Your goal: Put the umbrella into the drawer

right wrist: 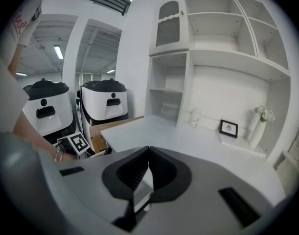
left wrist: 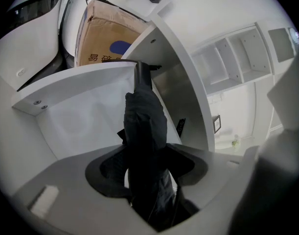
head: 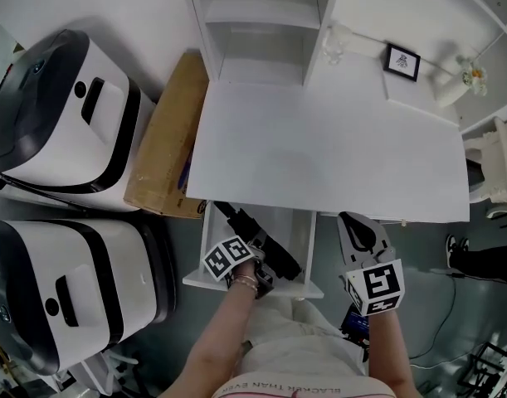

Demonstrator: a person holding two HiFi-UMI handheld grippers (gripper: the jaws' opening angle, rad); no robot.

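White desk (head: pixel 319 156) overhangs the open drawer (head: pixel 208 251), where my left gripper (left wrist: pixel 147 176) clamps the black folded umbrella (left wrist: pixel 145 126) diagonally between its walls. Right gripper (right wrist: pixel 148 152) is closed, empty. Cardboard box (left wrist: pixel 106 45) print is blue, illegible.

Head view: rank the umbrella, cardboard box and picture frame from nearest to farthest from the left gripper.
1. The umbrella: clamped in the left gripper, over the open drawer.
2. The box: on the floor, left of the desk.
3. The frame: at the back right of the desk.
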